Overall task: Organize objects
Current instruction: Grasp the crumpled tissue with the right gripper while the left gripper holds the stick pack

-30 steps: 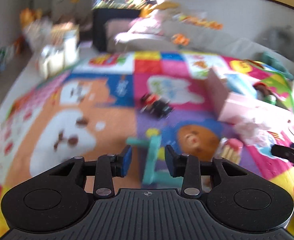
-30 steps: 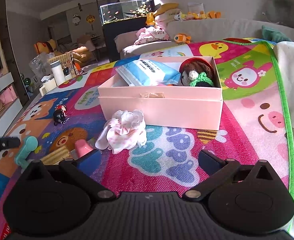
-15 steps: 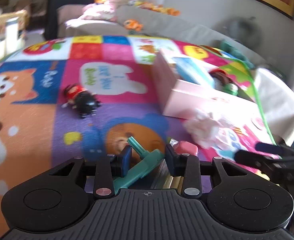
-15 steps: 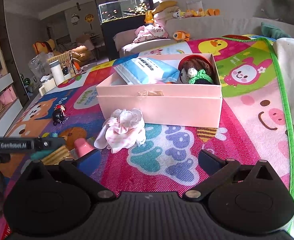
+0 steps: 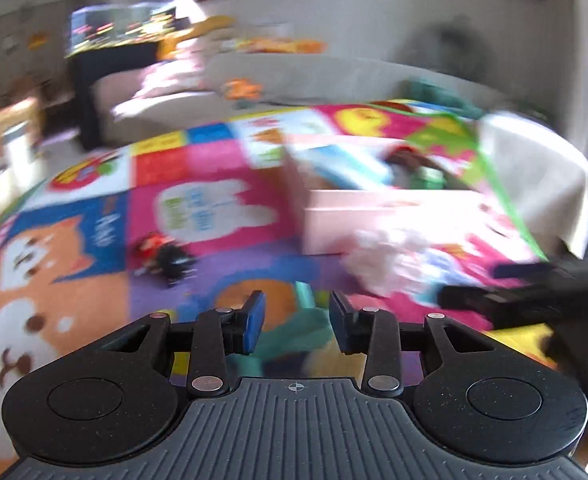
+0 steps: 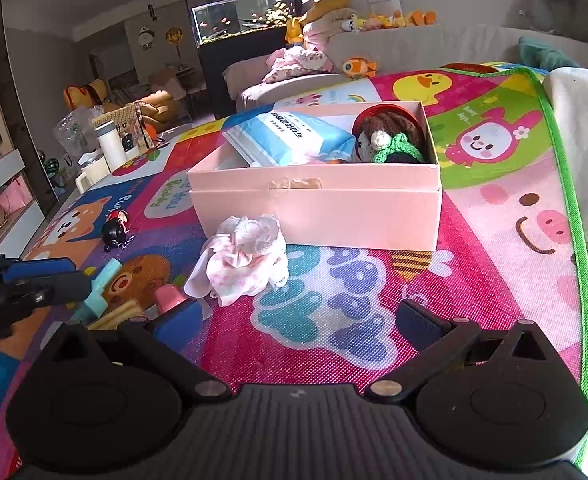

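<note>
- Here, left gripper (image 5: 294, 320) low over the colourful cartoon-printed foam play mat (image 6: 494, 208), near its front-left part; jaws narrowed around the teal plastic T-shaped toy (image 5: 294, 334), which sits between the blue pads; actual contact lost in blur, so firm hold cannot be told
- In the right wrist view, same teal toy (image 6: 102, 280) sticking out beyond the left gripper's fingertips (image 6: 46, 280), above the bear print
- Right gripper (image 6: 298, 316) spread wide and holding nothing, hovering over the mat's near edge
- Open pale pink cardboard box (image 6: 318, 208) in the middle of the mat, holding a blue plastic wipes packet (image 6: 290, 140) and a brown-haired crocheted doll with green scarf (image 6: 390, 136), doll at the box's right end
- Crumpled white-and-pink cloth (image 6: 242, 256) touching the box's front wall near its left corner
- Small black-and-red figurine keychain (image 6: 116, 230) further left, well apart from the box
- Pink stubby toy (image 6: 170, 298) and tan ridged block (image 6: 114, 316) just beside the right gripper's left finger (image 6: 178, 320)
</note>
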